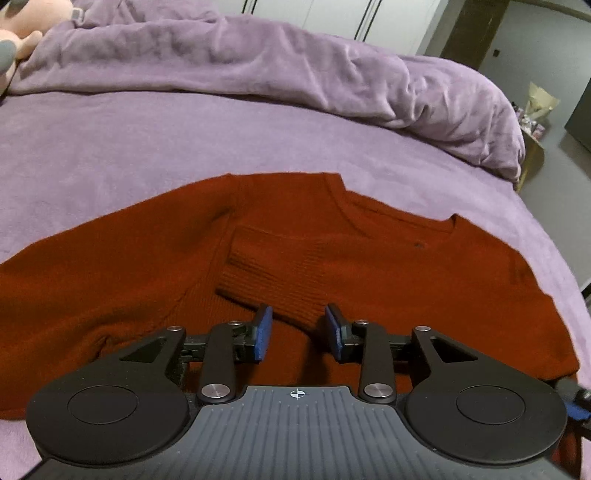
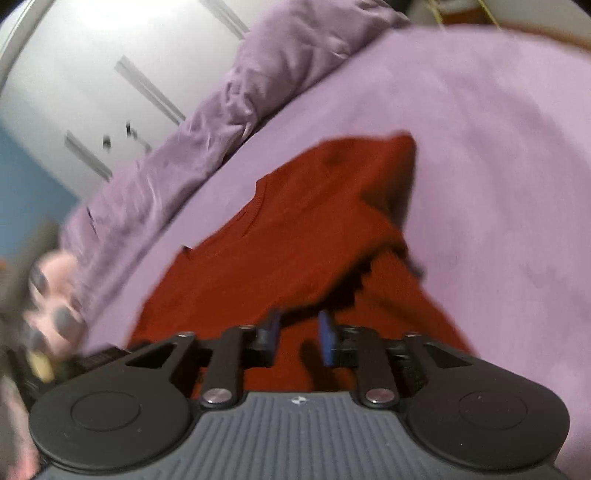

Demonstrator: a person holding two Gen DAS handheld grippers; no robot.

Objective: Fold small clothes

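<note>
A rust-red knit sweater [image 1: 332,251] lies flat on the purple bed sheet [image 1: 110,147], neckline away from me. One sleeve with a ribbed cuff [image 1: 269,273] is folded across the body. My left gripper [image 1: 298,332] is open just above the sweater, its blue pads [image 1: 263,332] either side of the folded sleeve's lower edge, holding nothing. In the blurred right wrist view the sweater [image 2: 295,236] runs diagonally, one part folded over. My right gripper [image 2: 299,336] is open low over the cloth, with nothing between its pads.
A rumpled purple duvet [image 1: 332,74] is heaped along the far side of the bed. A pink plush toy [image 1: 22,29] sits at the far left. The bed's right edge drops to a grey floor [image 1: 554,177]. A hand with dark nails [image 2: 55,295] shows left of the right gripper.
</note>
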